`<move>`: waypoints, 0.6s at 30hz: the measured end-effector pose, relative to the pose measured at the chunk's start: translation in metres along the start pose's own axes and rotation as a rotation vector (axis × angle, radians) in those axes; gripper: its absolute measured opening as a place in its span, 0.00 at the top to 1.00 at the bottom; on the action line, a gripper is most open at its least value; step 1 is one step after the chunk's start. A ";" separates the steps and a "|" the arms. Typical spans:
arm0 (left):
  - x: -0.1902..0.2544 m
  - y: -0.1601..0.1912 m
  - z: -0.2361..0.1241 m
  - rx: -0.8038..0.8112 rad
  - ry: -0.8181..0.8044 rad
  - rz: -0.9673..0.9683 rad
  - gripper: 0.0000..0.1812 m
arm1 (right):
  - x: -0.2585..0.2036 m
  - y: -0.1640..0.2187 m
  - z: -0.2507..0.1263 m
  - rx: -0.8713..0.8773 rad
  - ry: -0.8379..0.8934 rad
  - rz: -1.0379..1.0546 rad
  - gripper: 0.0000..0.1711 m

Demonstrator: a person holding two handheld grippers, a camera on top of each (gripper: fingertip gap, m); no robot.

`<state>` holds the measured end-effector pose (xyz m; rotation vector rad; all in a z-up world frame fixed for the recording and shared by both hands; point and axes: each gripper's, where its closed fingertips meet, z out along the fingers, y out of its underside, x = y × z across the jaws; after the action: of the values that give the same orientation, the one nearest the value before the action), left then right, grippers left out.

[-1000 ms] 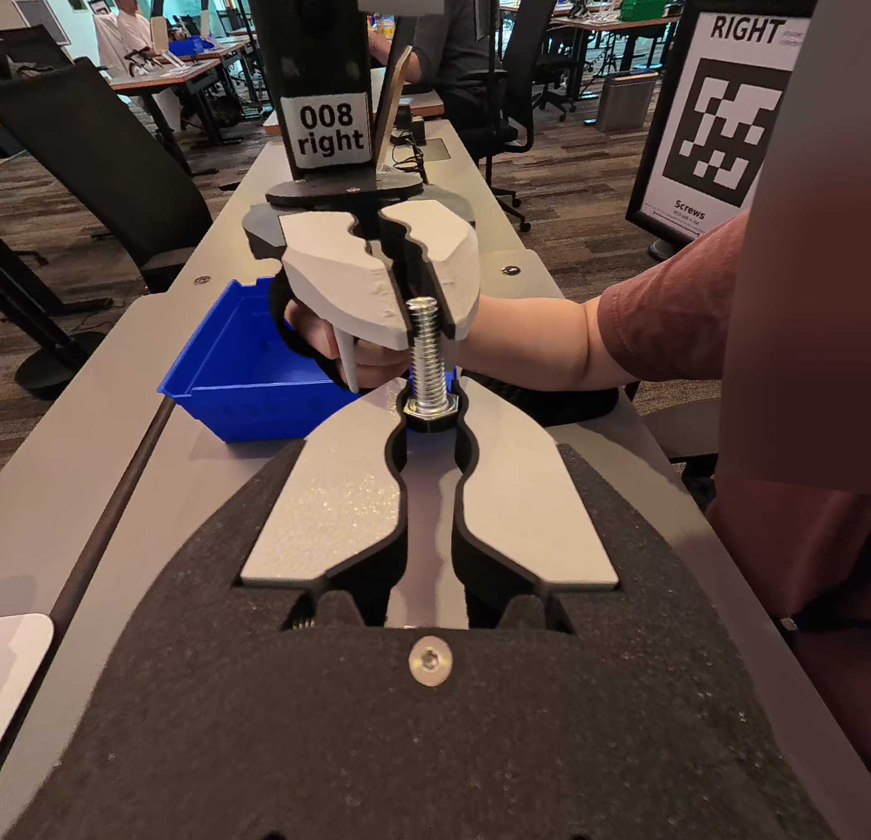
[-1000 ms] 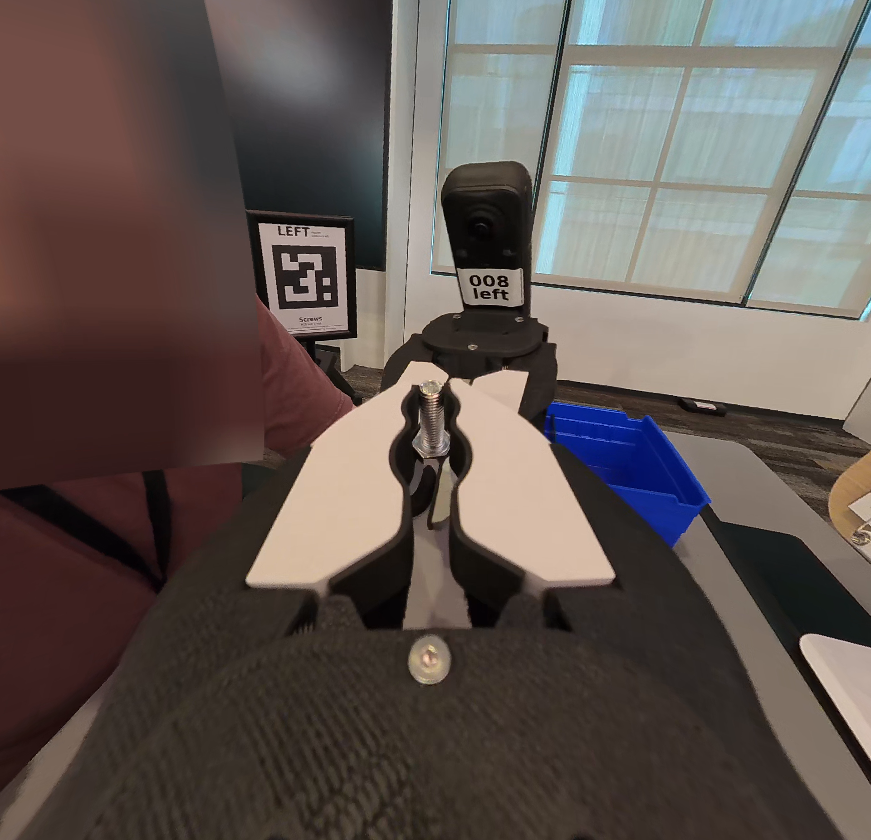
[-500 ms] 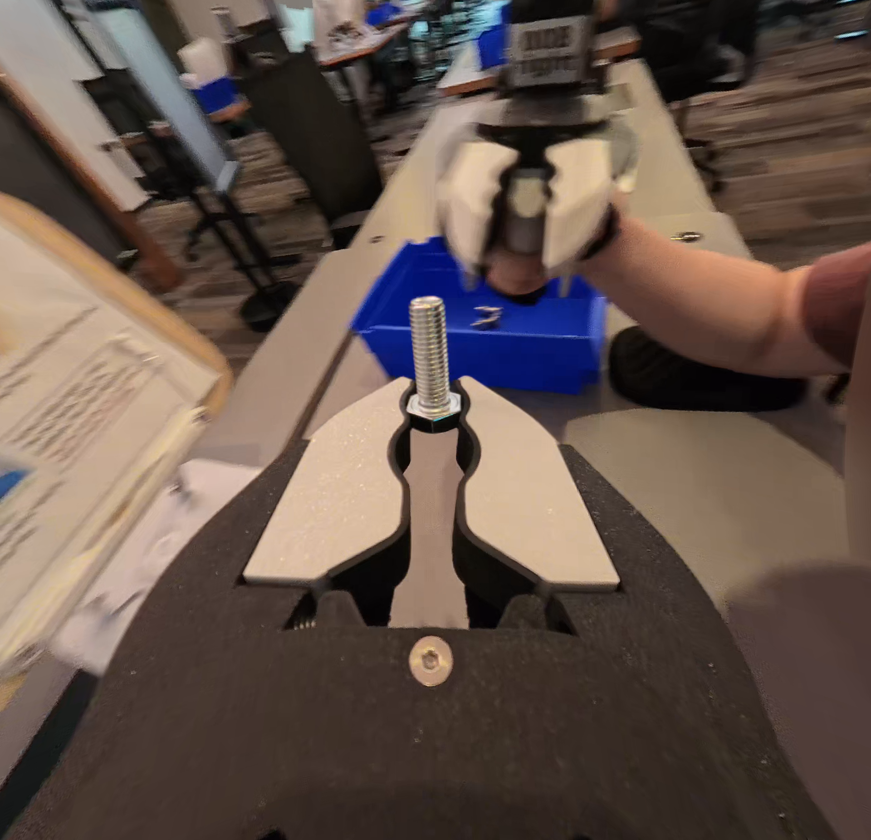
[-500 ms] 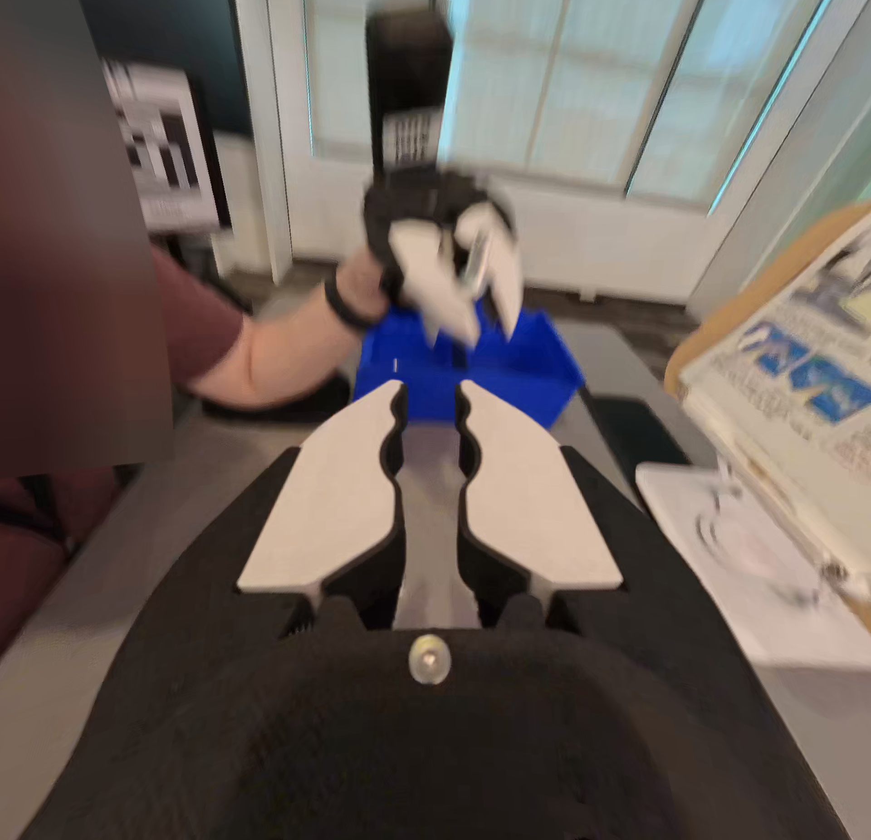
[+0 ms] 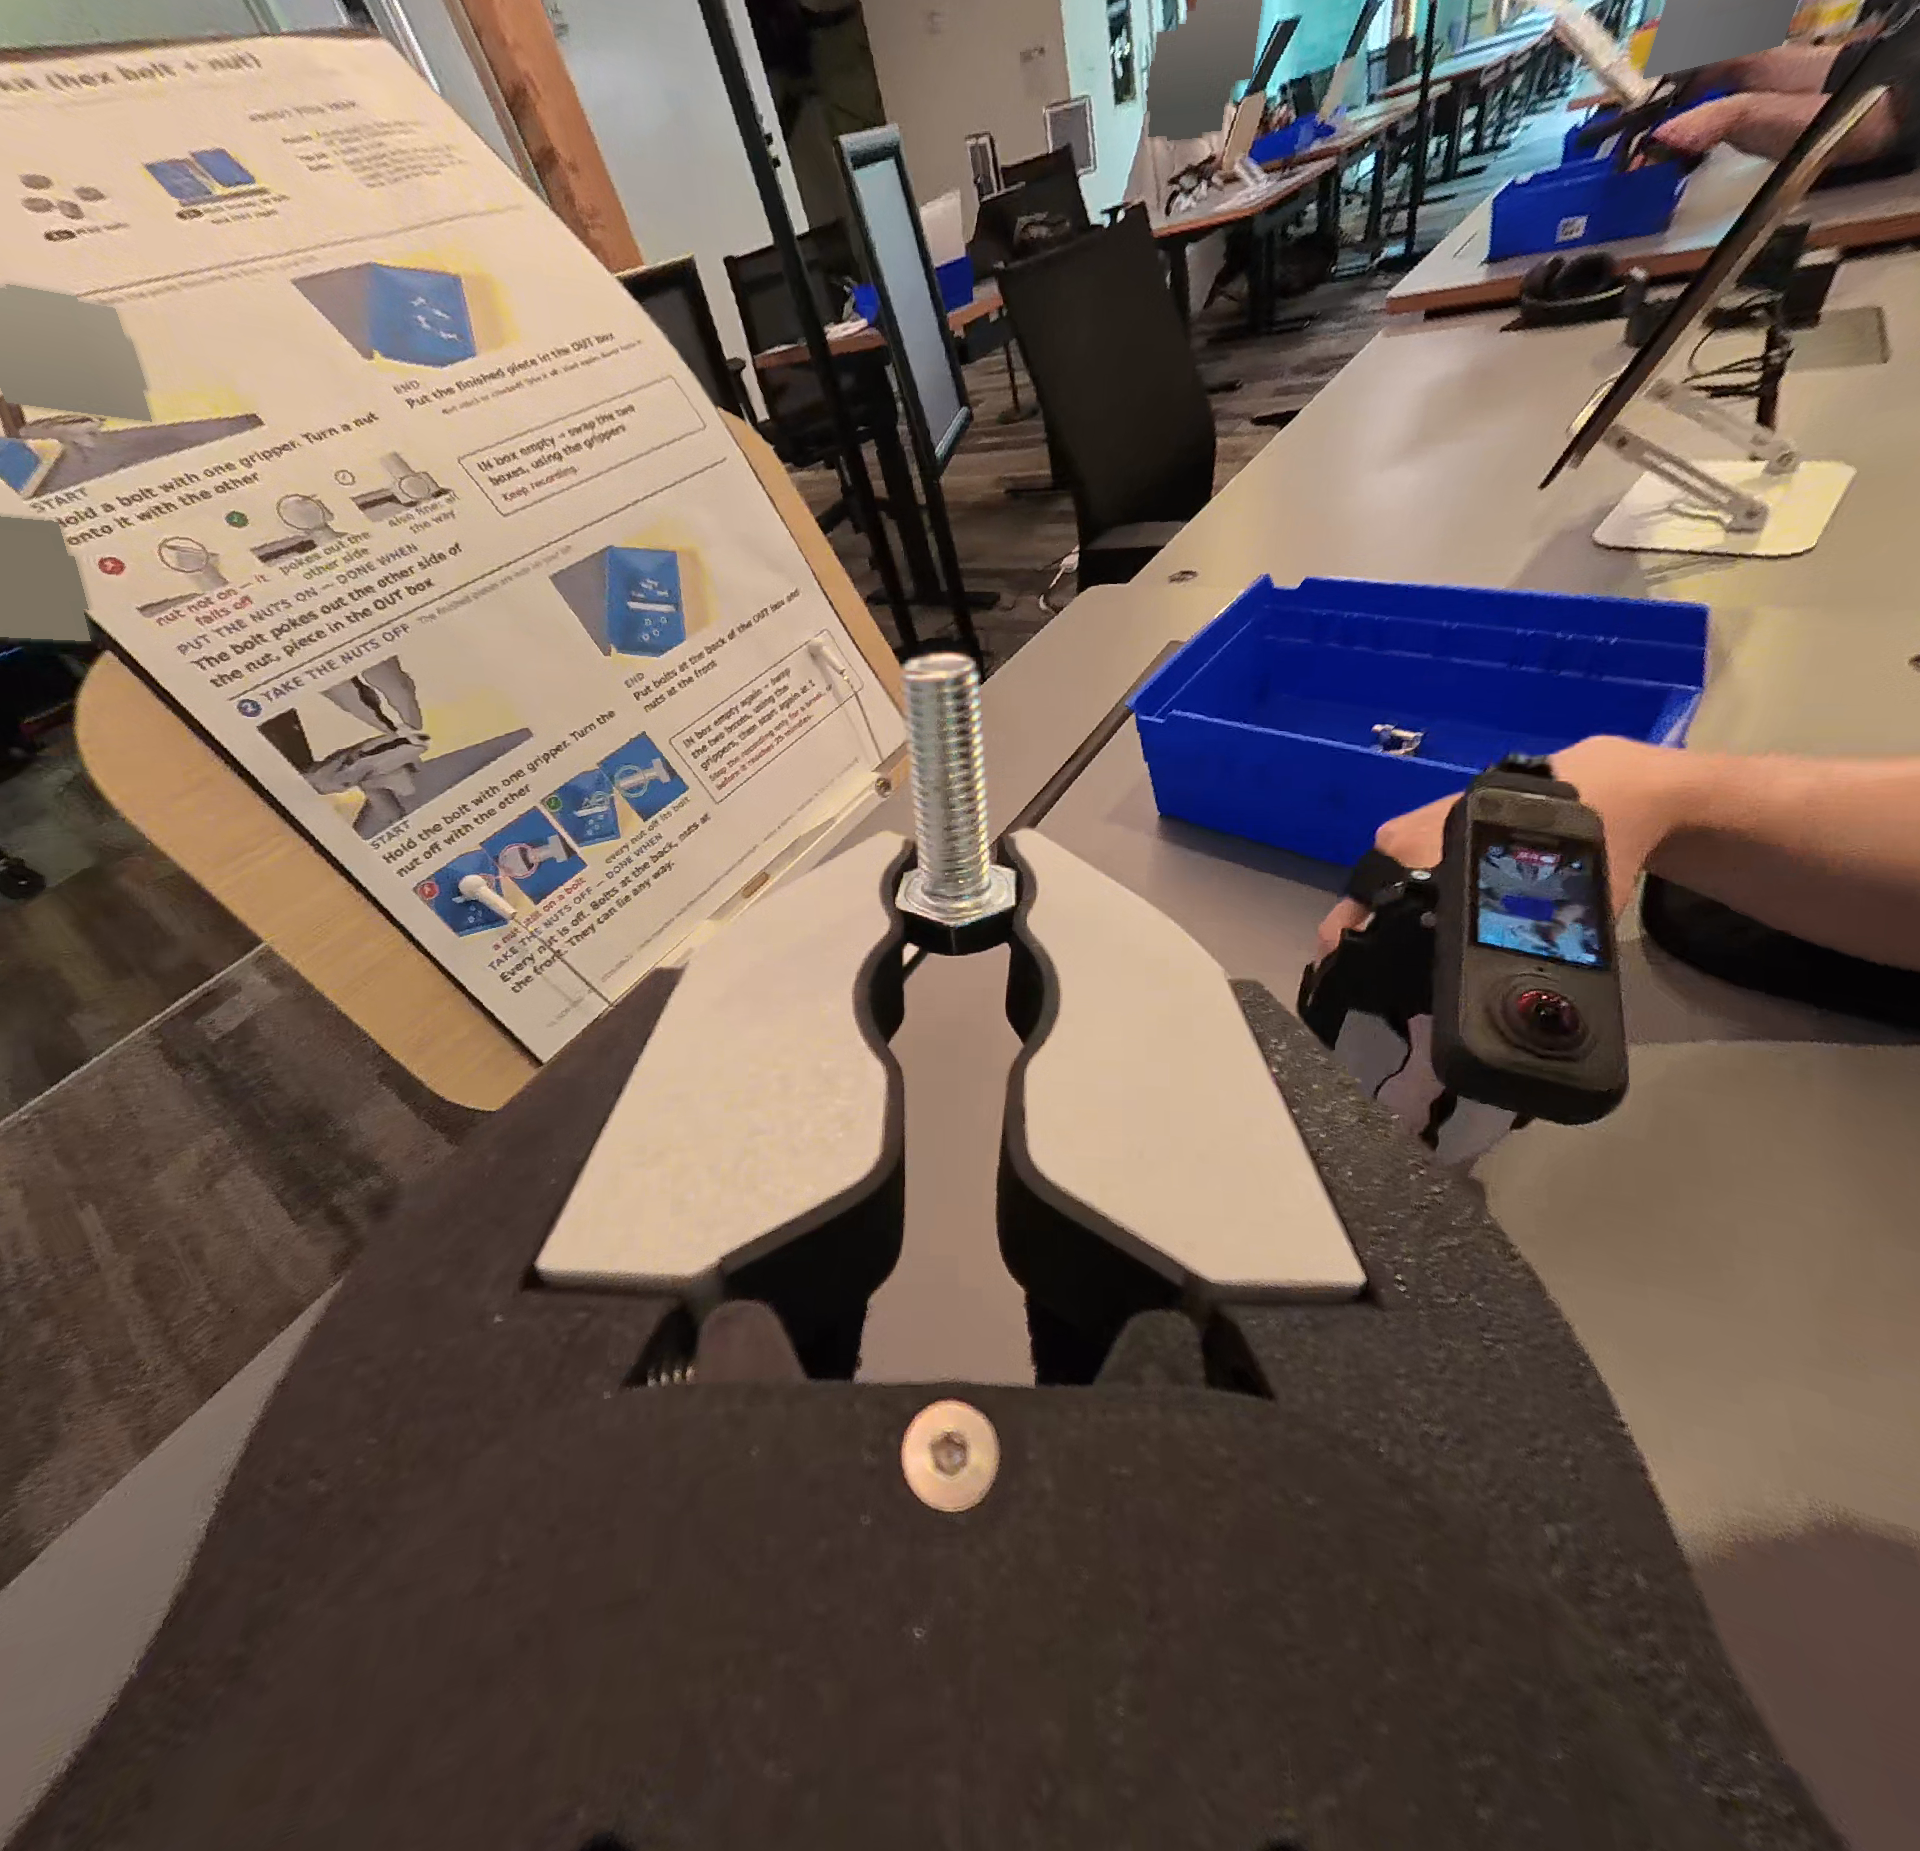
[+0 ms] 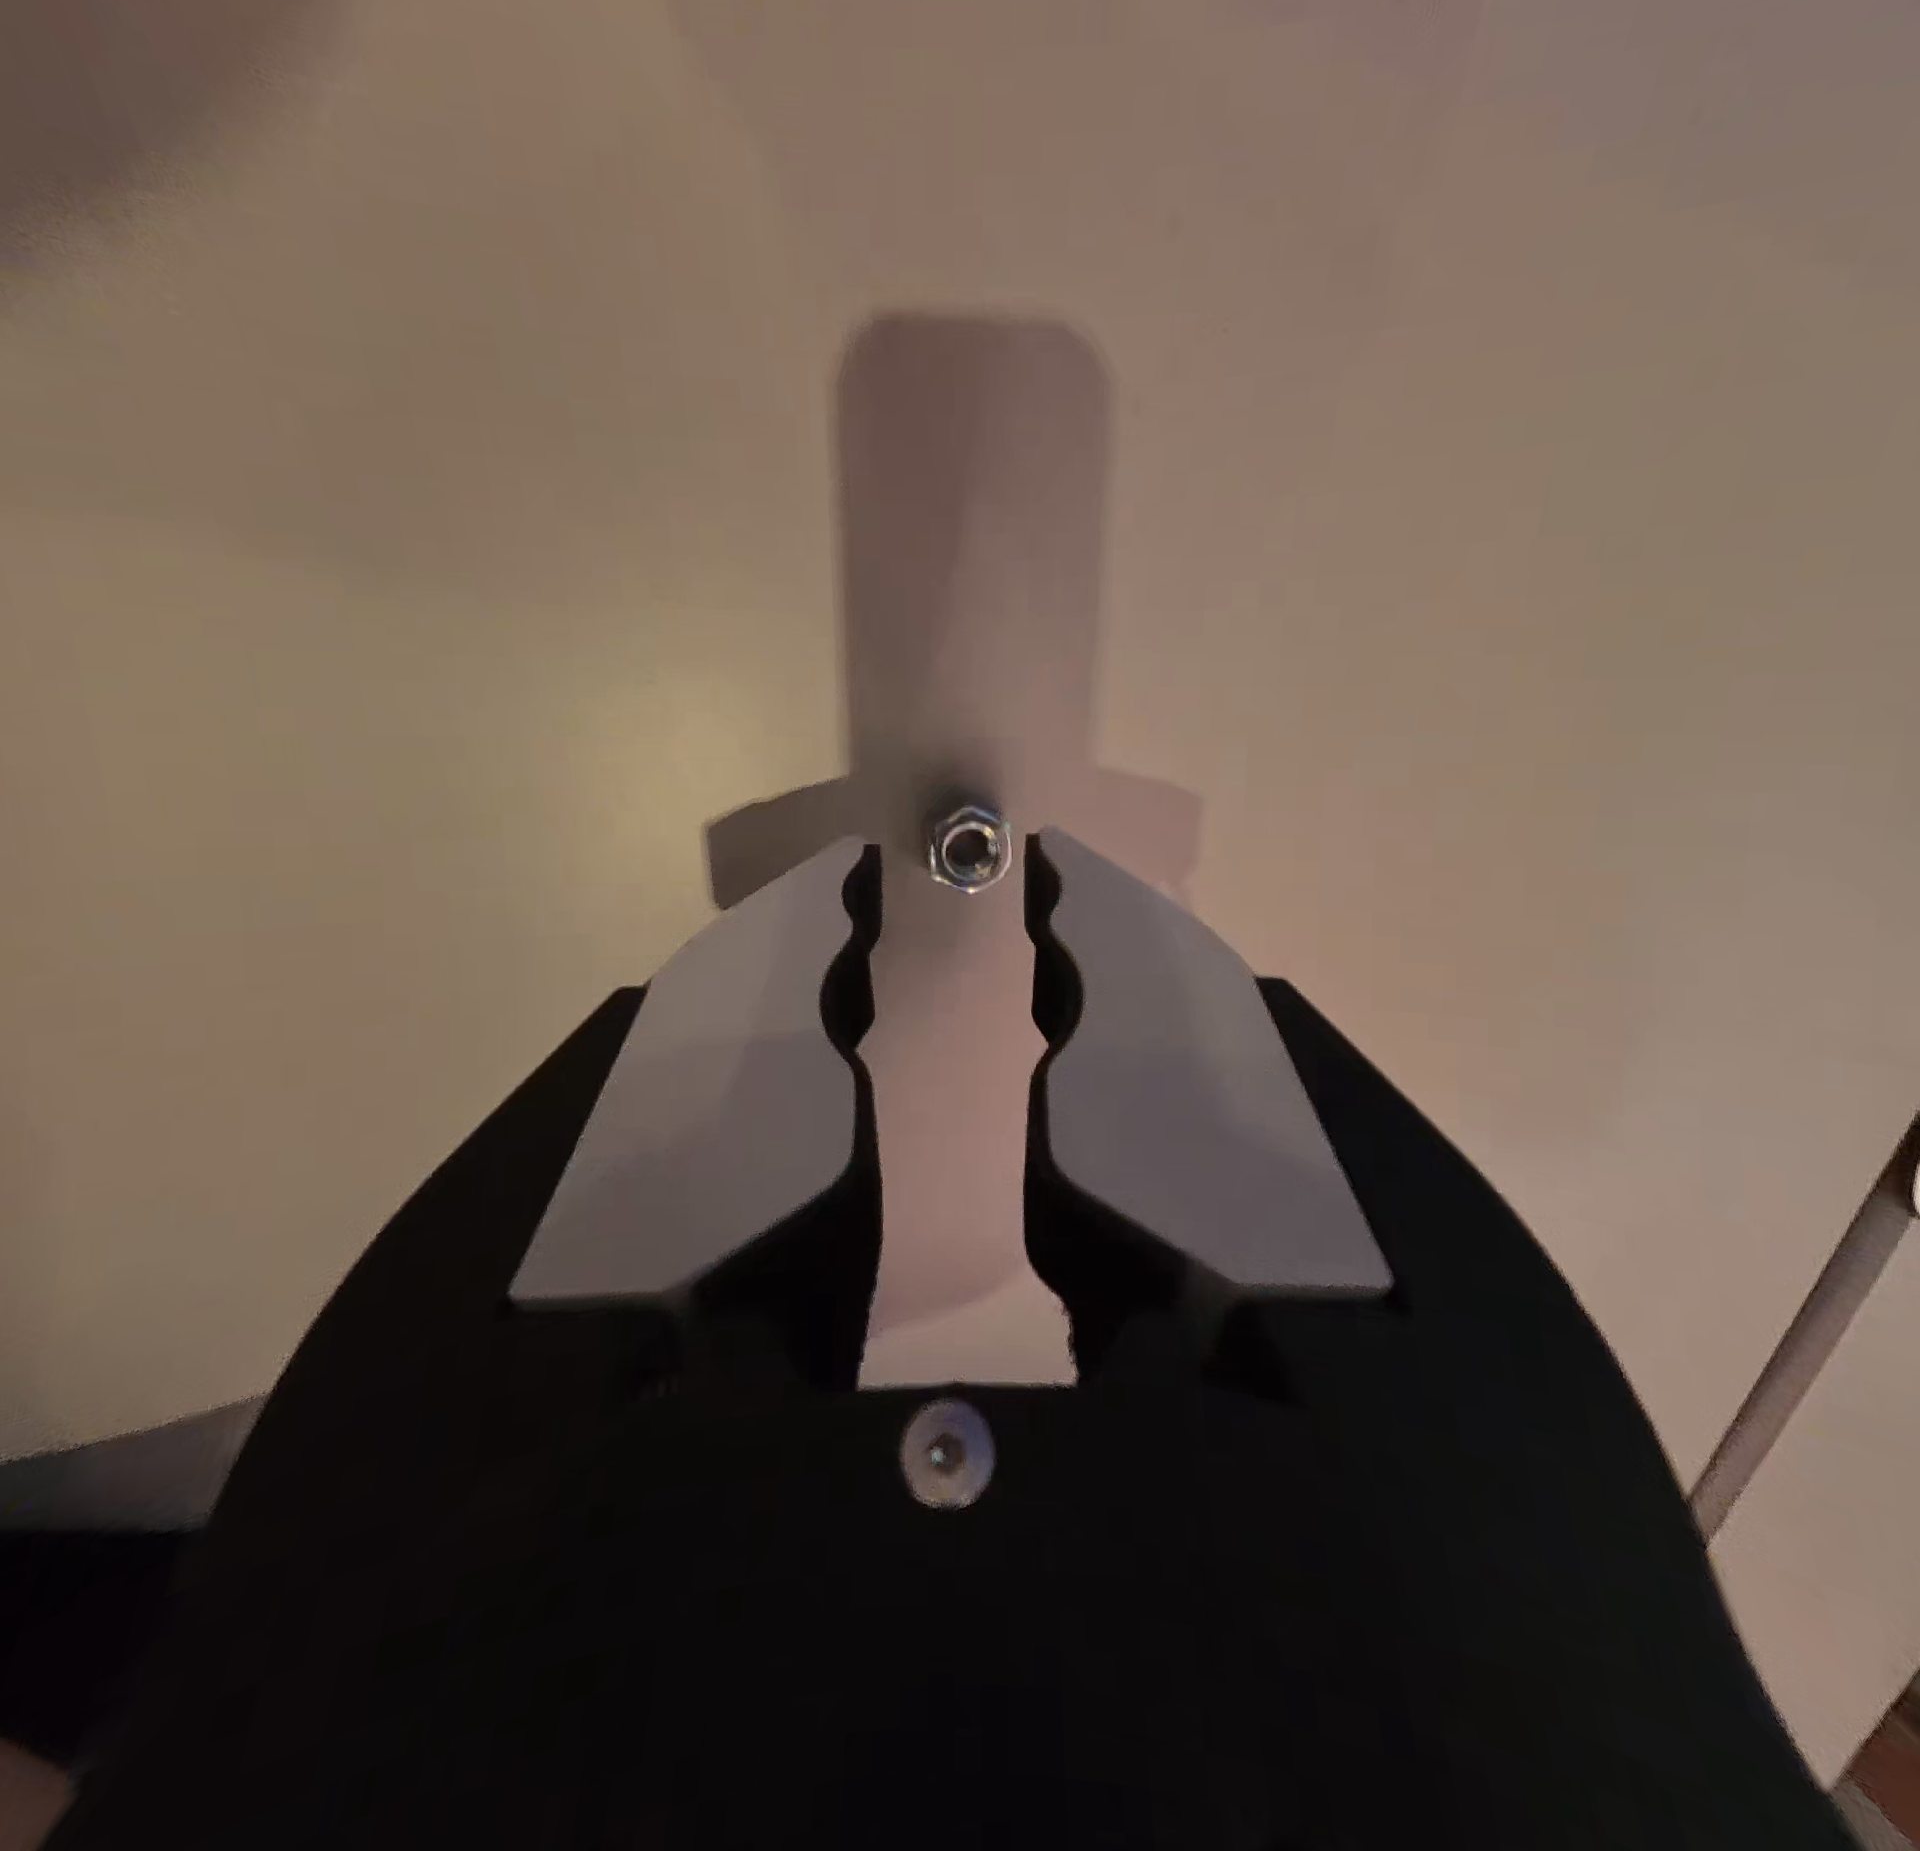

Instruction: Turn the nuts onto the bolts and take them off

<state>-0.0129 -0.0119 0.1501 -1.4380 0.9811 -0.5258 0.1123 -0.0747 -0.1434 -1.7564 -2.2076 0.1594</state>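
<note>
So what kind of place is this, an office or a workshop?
Probably an open-plan office used as a data-collection workspace: rows of desks and office chairs stretch back, an instruction board stands beside the left gripper, and a blue bin of parts sits on the table.

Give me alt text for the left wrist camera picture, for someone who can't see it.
The left gripper holds a silver threaded steel bolt upright by its hex head. Behind it, a printed instruction board leans at left and an open blue plastic bin sits on the grey table at right, where a hand lowers the right gripper.
</note>
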 end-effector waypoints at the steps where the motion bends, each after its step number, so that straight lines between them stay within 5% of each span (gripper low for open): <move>1: 0.001 -0.001 0.000 0.005 0.009 0.000 0.92 | 0.000 -0.001 0.001 0.007 -0.004 -0.003 0.84; 18: 0.019 0.015 0.031 -0.081 0.105 0.008 0.92 | -0.005 0.006 0.006 0.010 -0.103 0.061 0.89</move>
<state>0.0185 -0.0077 0.1265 -1.4902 1.1021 -0.5658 0.1167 -0.0775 -0.1517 -1.8501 -2.2203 0.2798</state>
